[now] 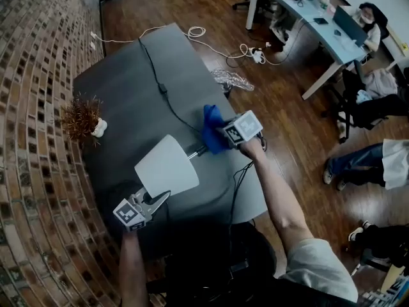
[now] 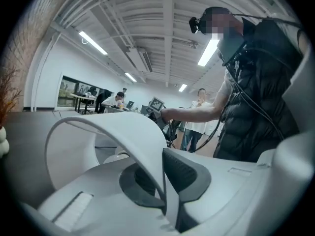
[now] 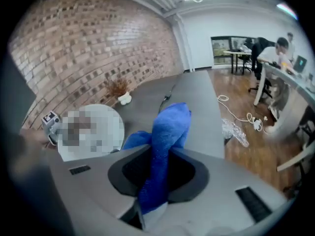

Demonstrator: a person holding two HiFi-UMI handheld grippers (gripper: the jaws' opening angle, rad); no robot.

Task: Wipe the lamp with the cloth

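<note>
The lamp's white shade point(image 1: 167, 166) hangs tilted over the grey table point(image 1: 121, 88), with its metal stem point(image 1: 197, 151) pointing right. My left gripper point(image 1: 161, 199) comes up from below and is shut on the shade's lower rim. In the left gripper view that thin rim point(image 2: 113, 127) runs between the closed jaws of the left gripper point(image 2: 165, 183). My right gripper point(image 1: 222, 138) is shut on a blue cloth point(image 1: 213, 130), which lies against the stem's end. In the right gripper view the cloth point(image 3: 167, 132) sticks up out of the right gripper point(image 3: 156, 181).
The lamp's black cord point(image 1: 160, 85) runs across the table to the far edge. A dried plant in a small white pot point(image 1: 82, 117) stands by the brick wall point(image 1: 32, 107). Crumpled plastic point(image 1: 233, 80) and white cables point(image 1: 252, 53) lie on the floor. People sit at a desk point(image 1: 319, 24).
</note>
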